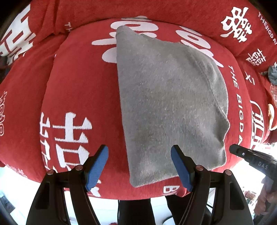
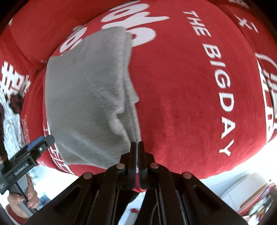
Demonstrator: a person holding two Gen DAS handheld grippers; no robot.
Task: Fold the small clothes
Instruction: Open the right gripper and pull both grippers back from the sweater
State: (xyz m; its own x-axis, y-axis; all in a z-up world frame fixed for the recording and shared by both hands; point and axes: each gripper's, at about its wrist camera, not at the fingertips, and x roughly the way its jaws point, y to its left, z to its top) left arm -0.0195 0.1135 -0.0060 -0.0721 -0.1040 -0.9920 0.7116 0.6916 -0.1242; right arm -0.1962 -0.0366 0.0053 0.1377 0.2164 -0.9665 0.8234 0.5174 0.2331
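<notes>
Grey, fuzzy knit fabric makes up the small garment point(image 1: 166, 103), which lies folded on a red cushion cover point(image 1: 77, 83) printed with large white characters and the words "THE BIG DAY". The surface looks like a padded seat or sofa cushion, with a second red printed cushion point(image 1: 155, 8) rising behind it. In the left wrist view the garment spreads from the far middle of the cushion down toward the near edge, narrow at the far end and wider near the camera, with a seam curving along its right side. In the right wrist view the same garment point(image 2: 86, 97) shows layered folds stacked along its right edge.

The left gripper point(image 1: 139, 166) points down over the near part of the garment. Its blue-padded fingers point(image 1: 96, 166) are spread wide, one over the bare red cover and the other over the grey fabric, and nothing is caught between them. It also appears at the left edge of the right wrist view point(image 2: 37, 147), carried by a hand point(image 2: 26, 197).

The right gripper point(image 2: 138, 152) sits just off the garment's near right corner, above the red cover. Its fingers point(image 2: 142, 155) are pressed together with no cloth between them. Its dark tip shows at the right edge of the left wrist view point(image 1: 242, 152), just beside the garment's edge.
</notes>
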